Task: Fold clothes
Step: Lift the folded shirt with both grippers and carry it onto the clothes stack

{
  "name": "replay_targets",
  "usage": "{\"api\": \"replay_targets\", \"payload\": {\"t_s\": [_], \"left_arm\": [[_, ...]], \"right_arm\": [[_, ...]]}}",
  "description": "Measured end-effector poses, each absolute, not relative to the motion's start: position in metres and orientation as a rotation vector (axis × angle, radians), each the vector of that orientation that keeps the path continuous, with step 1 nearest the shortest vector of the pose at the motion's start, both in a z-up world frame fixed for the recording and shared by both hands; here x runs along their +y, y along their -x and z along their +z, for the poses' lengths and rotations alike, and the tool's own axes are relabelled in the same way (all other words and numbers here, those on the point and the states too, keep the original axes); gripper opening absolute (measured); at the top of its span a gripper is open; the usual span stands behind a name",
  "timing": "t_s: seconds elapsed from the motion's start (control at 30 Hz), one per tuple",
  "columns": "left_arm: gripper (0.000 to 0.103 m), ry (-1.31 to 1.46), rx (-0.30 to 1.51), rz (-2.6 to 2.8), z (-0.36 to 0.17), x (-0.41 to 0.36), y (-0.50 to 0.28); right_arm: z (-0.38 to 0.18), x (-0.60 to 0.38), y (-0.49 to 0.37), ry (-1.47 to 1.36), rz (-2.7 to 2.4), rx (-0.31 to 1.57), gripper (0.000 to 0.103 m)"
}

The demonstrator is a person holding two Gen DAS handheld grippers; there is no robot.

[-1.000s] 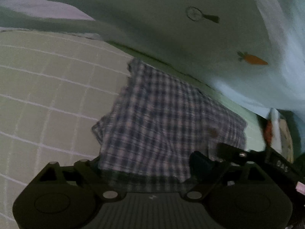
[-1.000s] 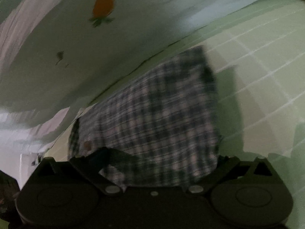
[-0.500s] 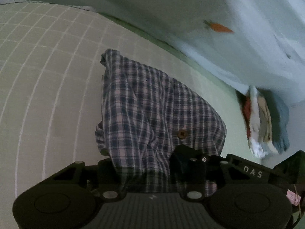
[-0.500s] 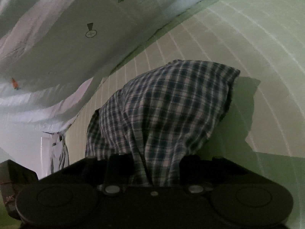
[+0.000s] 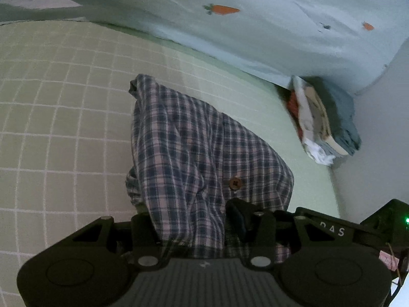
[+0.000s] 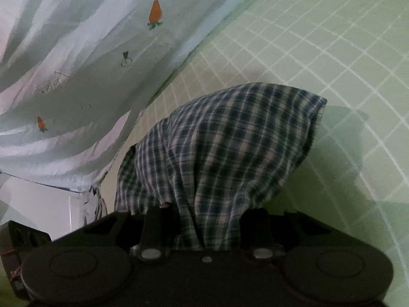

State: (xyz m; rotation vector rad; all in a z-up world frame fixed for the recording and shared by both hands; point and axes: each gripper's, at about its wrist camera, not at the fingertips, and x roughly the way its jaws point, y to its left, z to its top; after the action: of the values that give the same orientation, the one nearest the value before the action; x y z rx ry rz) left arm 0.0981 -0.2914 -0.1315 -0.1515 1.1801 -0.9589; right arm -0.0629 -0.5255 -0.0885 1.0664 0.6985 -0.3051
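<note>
A blue-and-white plaid garment (image 5: 194, 148) with a brown button (image 5: 234, 183) hangs bunched above the green grid bedsheet (image 5: 64, 115). My left gripper (image 5: 189, 220) is shut on its near edge, and the cloth drapes away from the jaws. In the right wrist view the same plaid garment (image 6: 230, 138) drapes forward from my right gripper (image 6: 204, 220), which is shut on another part of that edge. The two grippers sit close side by side; the right one's black body (image 5: 337, 230) shows at the lower right of the left view. The pinched hem is hidden behind the fingers.
A stack of folded clothes (image 5: 322, 122) lies in the bed's corner against a white wall (image 5: 378, 140). A pale carrot-print quilt (image 5: 255, 25) is heaped along the far side of the bed and also shows as a quilt (image 6: 89, 64) at the upper left. Green sheet (image 6: 332, 51) stretches to the right.
Both grippers went from open over the flat garment to shut on its near edge. They have lifted and pulled it, so it now hangs bunched instead of lying spread.
</note>
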Motion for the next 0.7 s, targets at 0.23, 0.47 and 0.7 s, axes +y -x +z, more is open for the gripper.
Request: {"api": "replay_targets", "payload": {"t_s": [0.23, 0.47, 0.7], "left_arm": [[0.048, 0.100, 1.176, -1.053, -0.124, -0.320, -0.080], [0.048, 0.049, 1.155, -1.123, -0.115, -0.378, -0.040], [0.048, 0.076, 1.117, -1.116, -0.112, -0.468, 0.026]], "right_arm": [[-0.079, -0.530, 0.098, -1.072, -0.371, 0.641, 0.032], [-0.071, -0.561, 0.144, -1.068, -0.427, 0.576, 0.032], [-0.066, -0.642, 0.203, -1.034, -0.434, 0.539, 0.031]]}}
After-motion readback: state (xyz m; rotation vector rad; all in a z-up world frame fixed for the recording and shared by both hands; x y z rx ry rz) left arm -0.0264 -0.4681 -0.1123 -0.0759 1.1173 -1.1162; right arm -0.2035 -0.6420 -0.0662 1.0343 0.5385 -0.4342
